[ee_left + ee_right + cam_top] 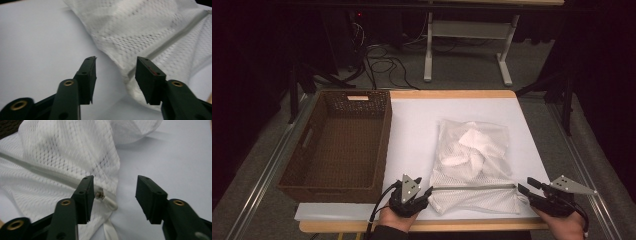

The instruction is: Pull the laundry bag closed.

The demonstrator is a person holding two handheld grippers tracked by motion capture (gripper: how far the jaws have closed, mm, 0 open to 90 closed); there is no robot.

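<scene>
Both grippers stand with jaws apart, clamping nothing; our left gripper [424, 194] sits at one end of the mesh laundry bag's [472, 165] zipper, our right gripper [526, 189] at the other. We see the bag lying on the white desk [412, 130], just beside the wicker basket [337, 145].

1. The right gripper [115, 195] stands with its two black jaws apart, nothing pressed between them.
2. A white mesh bag [67, 157] lies on the pale counter [175, 155], spreading across the left and the top.
3. The bag's zipper line [37, 170] runs slantwise toward the left jaw.
4. The small metal zipper pull [100, 194] sits just beside the left jaw's inner face, with a white tab [110, 203] trailing from it.
5. The right jaw hangs over bare counter.
</scene>
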